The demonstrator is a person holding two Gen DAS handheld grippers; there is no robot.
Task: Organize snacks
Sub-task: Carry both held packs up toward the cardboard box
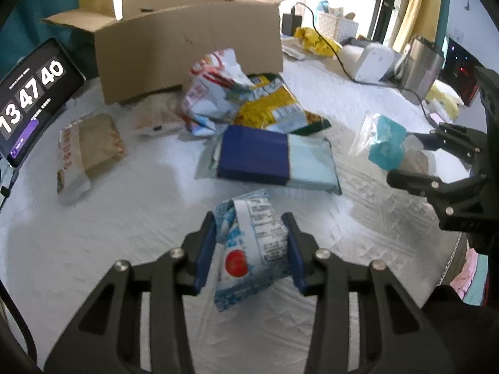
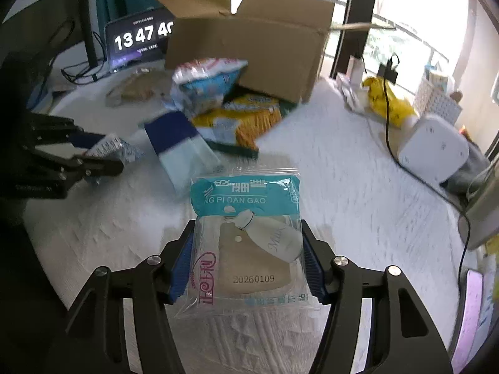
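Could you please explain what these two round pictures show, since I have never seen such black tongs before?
There is no robot here: a person holds a two-finger gripper in each hand, and each carries a fisheye camera looking along its fingers. One picture is from the left gripper, which is shut on a blue-white snack bag. The other is from the right gripper, shut on a teal cake packet. Each gripper also appears at the edge of the other's view. On the white cloth lie more snacks, among them a navy packet, in front of an open cardboard box. A clock screen stands at the left.
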